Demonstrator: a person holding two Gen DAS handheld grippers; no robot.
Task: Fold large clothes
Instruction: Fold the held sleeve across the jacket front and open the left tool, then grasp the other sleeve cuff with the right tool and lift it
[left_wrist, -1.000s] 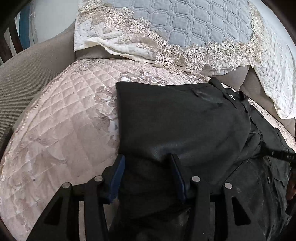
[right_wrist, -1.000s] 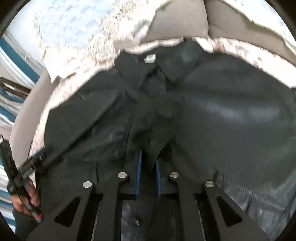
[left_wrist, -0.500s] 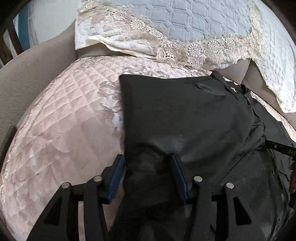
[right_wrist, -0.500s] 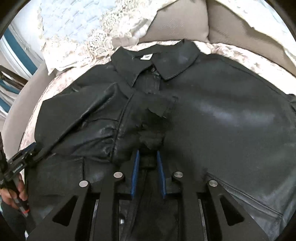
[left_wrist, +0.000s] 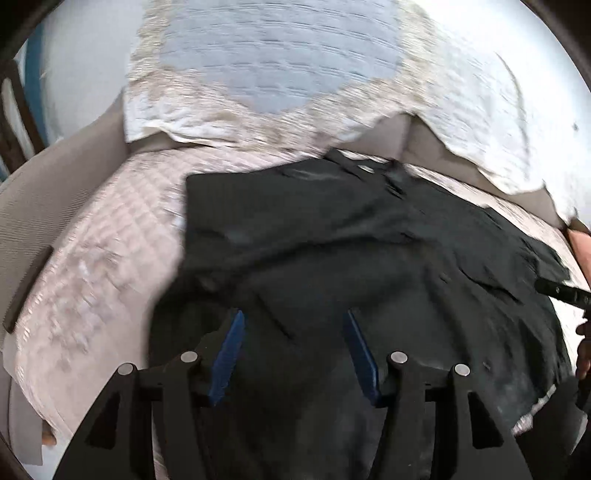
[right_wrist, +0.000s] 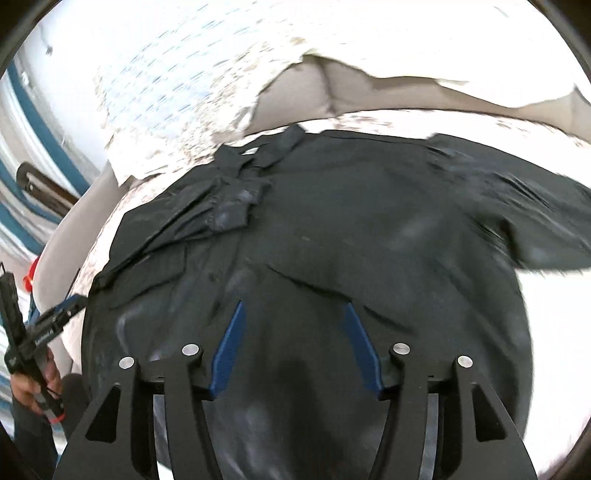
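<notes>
Black jacket (right_wrist: 369, 229) lies spread, front up, on the quilted pink cover (left_wrist: 96, 280) of a sofa seat, its collar (right_wrist: 273, 147) toward the backrest and one front panel folded across toward the middle. From my right wrist view one sleeve (right_wrist: 535, 221) stretches out to the right over the pale cover. My right gripper (right_wrist: 293, 325) hangs above the lower front of the jacket; its blue fingers (right_wrist: 231, 343) have just been opening and now stand spread, with only cloth lying below them and nothing pinched. My left gripper (left_wrist: 293, 336) is over the jacket's other side near the hem; its fingers (left_wrist: 227, 354) have also just been widening and stand apart, gripping nothing as far as I can tell through the blur. Behind the jacket a lace-trimmed quilted throw (left_wrist: 280, 74) drapes over the beige backrest (right_wrist: 295, 99). At the edge of the right wrist view I see a hand (right_wrist: 33, 387) holding the other gripper's handle.
</notes>
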